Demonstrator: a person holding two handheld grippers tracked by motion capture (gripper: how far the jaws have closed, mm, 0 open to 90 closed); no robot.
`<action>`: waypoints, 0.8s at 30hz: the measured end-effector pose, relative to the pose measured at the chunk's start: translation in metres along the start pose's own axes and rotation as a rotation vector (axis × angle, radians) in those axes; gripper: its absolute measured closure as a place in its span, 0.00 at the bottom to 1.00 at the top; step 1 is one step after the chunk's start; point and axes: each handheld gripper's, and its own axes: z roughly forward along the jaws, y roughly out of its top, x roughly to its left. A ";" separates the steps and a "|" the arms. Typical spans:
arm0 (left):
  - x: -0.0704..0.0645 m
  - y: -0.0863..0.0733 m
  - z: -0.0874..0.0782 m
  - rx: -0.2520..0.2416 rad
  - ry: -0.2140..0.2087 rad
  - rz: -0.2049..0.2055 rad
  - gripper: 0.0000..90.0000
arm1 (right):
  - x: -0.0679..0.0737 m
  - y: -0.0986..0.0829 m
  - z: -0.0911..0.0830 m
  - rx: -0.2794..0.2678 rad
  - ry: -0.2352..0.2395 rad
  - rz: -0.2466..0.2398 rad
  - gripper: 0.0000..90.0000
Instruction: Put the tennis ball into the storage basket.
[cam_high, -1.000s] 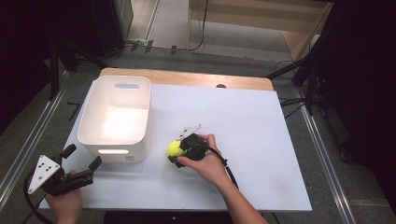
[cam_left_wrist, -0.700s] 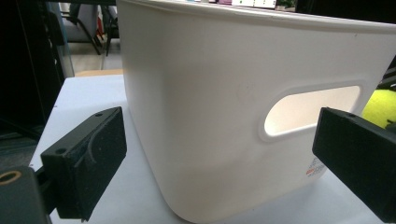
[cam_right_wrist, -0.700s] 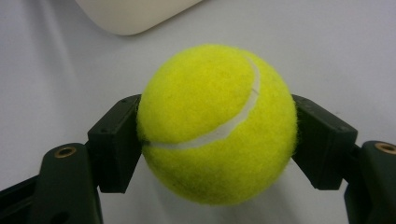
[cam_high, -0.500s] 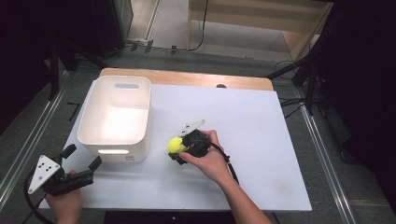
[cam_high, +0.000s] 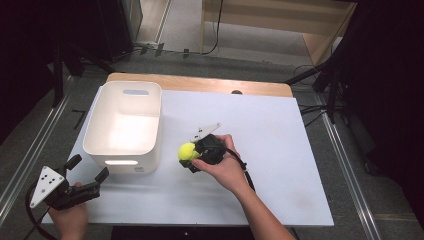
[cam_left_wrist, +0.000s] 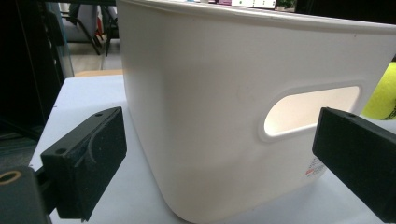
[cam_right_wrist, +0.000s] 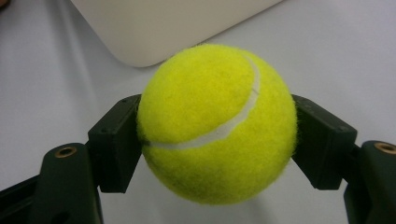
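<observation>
Just unreadable sticker print on bin (cam_left_wrist: 261, 93), ball (cam_right_wrist: 217, 123) unbranded

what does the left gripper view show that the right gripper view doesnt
The left gripper view alone shows the bin's side with its handle slot, and the left tongs standing open in front of it, holding nothing. The right gripper view alone shows the right tongs shut on the ball, with its white seam and one pad on each side. Both show the white bin, the white table and some of the yellow ball, which in the left gripper view is just a sliver at the right edge.
</observation>
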 end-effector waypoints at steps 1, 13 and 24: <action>0.000 0.000 0.000 0.001 0.000 0.000 0.03 | 0.000 0.001 -0.001 -0.002 0.001 -0.005 0.27; 0.000 0.000 0.000 0.000 0.000 0.001 0.03 | -0.001 0.011 -0.009 -0.024 0.019 -0.011 0.27; 0.000 0.000 0.000 -0.003 -0.002 -0.001 0.03 | -0.001 0.021 -0.016 -0.035 0.035 -0.023 0.27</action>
